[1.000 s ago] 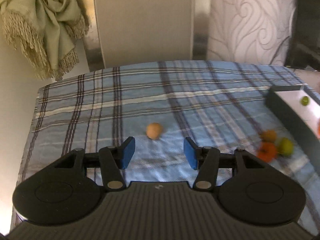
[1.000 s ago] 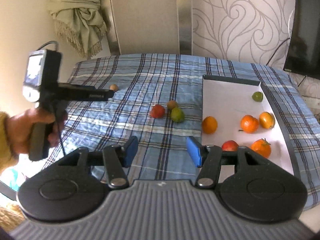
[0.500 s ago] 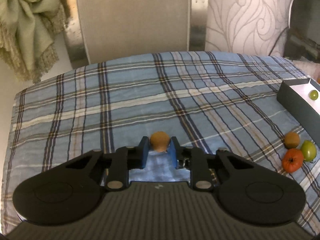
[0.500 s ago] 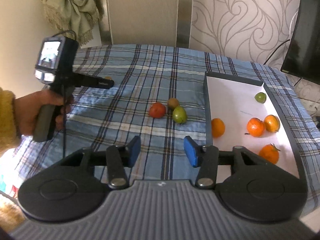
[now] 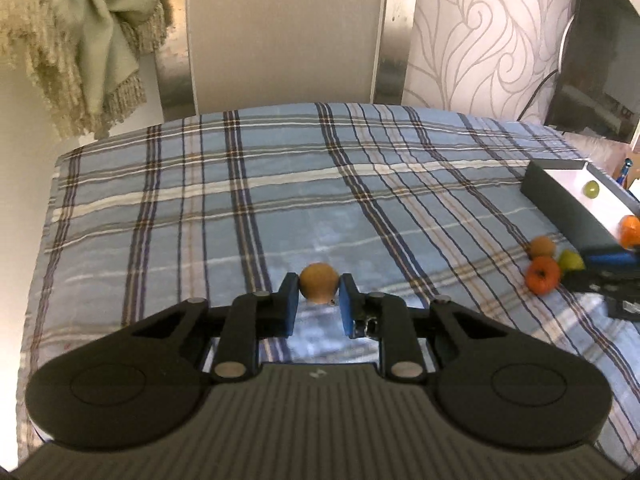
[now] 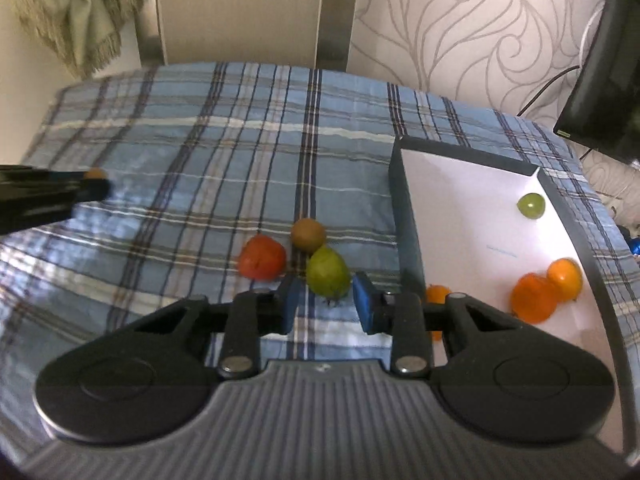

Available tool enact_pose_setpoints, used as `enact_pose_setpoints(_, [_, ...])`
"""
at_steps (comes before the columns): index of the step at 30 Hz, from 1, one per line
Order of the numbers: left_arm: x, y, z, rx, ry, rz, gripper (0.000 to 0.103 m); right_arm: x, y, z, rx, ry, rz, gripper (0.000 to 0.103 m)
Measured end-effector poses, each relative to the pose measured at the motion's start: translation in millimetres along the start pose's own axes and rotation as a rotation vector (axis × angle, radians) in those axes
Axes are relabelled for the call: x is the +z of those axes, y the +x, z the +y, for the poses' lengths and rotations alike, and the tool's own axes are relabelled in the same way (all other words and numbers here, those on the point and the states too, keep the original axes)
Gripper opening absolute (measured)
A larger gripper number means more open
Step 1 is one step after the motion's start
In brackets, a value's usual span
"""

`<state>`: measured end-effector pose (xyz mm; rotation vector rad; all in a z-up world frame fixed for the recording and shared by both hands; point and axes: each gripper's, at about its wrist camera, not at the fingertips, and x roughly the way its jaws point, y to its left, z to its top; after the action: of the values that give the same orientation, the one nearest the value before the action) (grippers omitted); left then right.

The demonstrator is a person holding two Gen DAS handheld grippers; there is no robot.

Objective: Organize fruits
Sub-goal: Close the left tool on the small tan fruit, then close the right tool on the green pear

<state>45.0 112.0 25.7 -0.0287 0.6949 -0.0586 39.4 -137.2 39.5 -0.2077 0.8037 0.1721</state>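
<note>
Left wrist view: left claw (image 5: 319, 294) pinches the tan fruit (image 5: 319, 287) by its tips; it could roll free. Right claw (image 6: 323, 295) brackets the green fruit (image 6: 327, 271) at 12 o'clock, jaws narrow, grip uncertain.

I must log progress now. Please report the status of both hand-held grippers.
Left hand-held gripper shut on brown fruit. Right hand-held gripper open around green fruit, not clamped. Red fruit close beside.

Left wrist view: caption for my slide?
Left tool shut on brown fruit above plaid cloth.

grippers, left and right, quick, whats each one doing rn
Left gripper: shut on the small brown fruit.
Right gripper: open, pads either side of the green fruit, not gripping it.
</note>
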Motion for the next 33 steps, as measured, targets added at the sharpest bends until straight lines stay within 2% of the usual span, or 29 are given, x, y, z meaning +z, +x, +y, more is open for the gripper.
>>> enact_pose_setpoints(5, [-10,-16,2,0.003,0.0,-0.005,0.025,2,15,1,-0.015,-0.012,0.016,0.032])
enact_pose_setpoints(10, [-11,-28,-1,0.001,-0.005,-0.014,0.025,-1,7,2,0.003,-0.026,0.012,0.028])
enact_pose_setpoints(23, [-6,-34,-58,-0.047,0.04,-0.027,0.025,-20,-93,0,0.192,-0.001,-0.125,0.028])
enact_pose_setpoints(33, [-3,-38,-108,-0.065,0.058,-0.034,0.025,-39,-129,-34,0.208,0.02,-0.175,0.028])
